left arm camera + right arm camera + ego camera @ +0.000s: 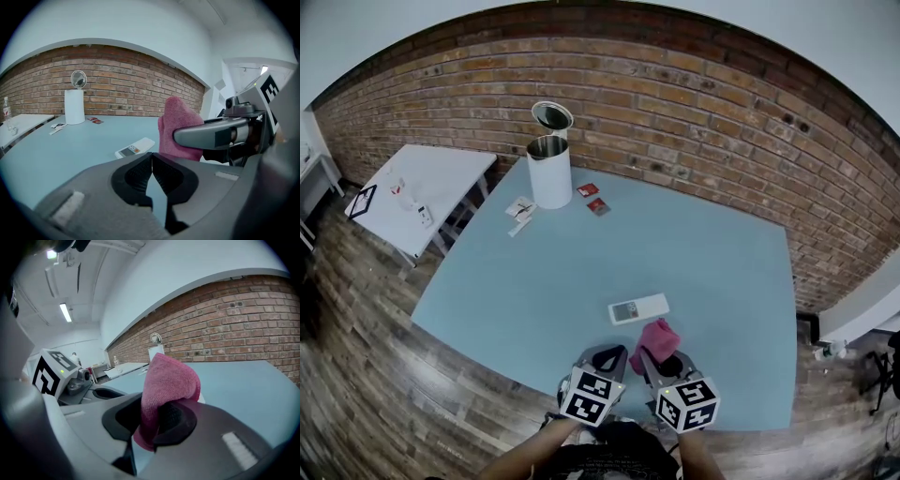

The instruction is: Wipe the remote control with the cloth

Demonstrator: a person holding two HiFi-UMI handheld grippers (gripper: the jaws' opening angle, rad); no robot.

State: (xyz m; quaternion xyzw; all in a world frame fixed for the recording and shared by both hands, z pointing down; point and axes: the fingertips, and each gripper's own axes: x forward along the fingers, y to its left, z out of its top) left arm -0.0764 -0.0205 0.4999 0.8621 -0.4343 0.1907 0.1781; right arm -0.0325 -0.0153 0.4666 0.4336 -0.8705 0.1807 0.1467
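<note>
A white remote control (638,307) lies flat on the light blue table (553,272), with its small screen and buttons up; it also shows in the left gripper view (134,147). My right gripper (658,354) is shut on a pink cloth (655,339) that stands up out of its jaws (166,385), just short of the remote on the near side. My left gripper (605,354) is beside it to the left, shut with nothing between its pads (151,173). The pink cloth (180,129) fills the right of the left gripper view.
A tall white cylinder (549,171) with a round mirror (552,117) behind it stands at the table's far side. Small red packets (593,198) and white cards (520,211) lie near it. A white side table (417,192) is at the left. A brick wall runs behind.
</note>
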